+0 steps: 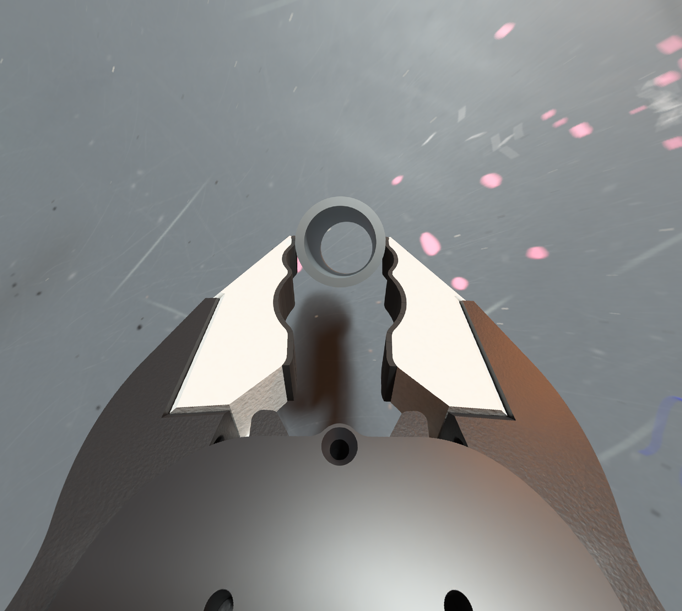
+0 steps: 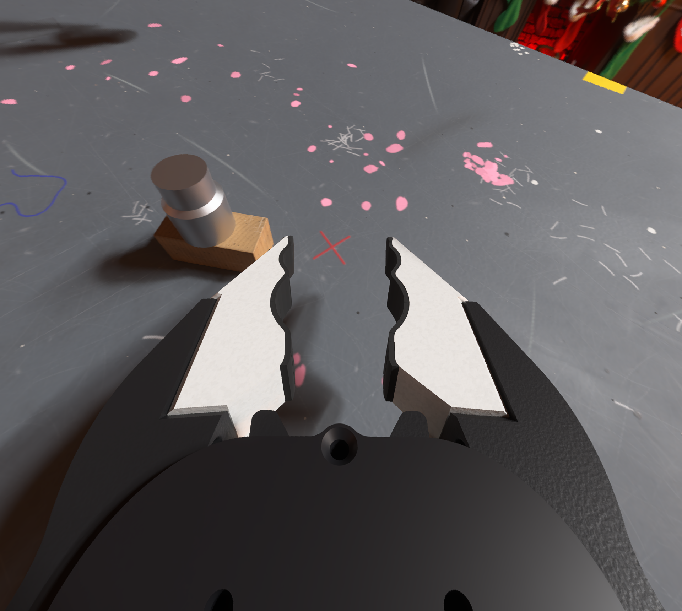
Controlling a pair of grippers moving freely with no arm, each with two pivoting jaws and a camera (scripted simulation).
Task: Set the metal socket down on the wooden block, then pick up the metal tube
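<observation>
While we are looking along the left gripper (image 1: 340,242), we are seeing its two white, wavy-edged fingers (image 1: 254,316) pinching the metal tube (image 1: 340,241) at their tips. We are viewing the tube end-on: a smooth, pale grey ring with a thick wall and a round bore open right through to the surface behind. It is hanging above the grey tabletop (image 1: 147,76), and a soft dark shadow is falling between the fingers. The top is looking matte and worn, crossed by fine pale scratches and dotted with pink paint spots (image 1: 491,180).

Turning to the right wrist view, we are finding the right gripper (image 2: 340,242) with its fingers spread and nothing between them, hovering over a thin red cross (image 2: 331,248) marked on the table. Just left of its fingertip, the metal socket (image 2: 192,200) is standing on the wooden block (image 2: 236,242), leaning a little: a stepped cylinder of brushed, shiny steel with a flat top. The block is a light brown rectangular piece with visible grain, lying flat. Far off at the upper left, the other gripper is holding the tube aloft, slanted over its shadow.
</observation>
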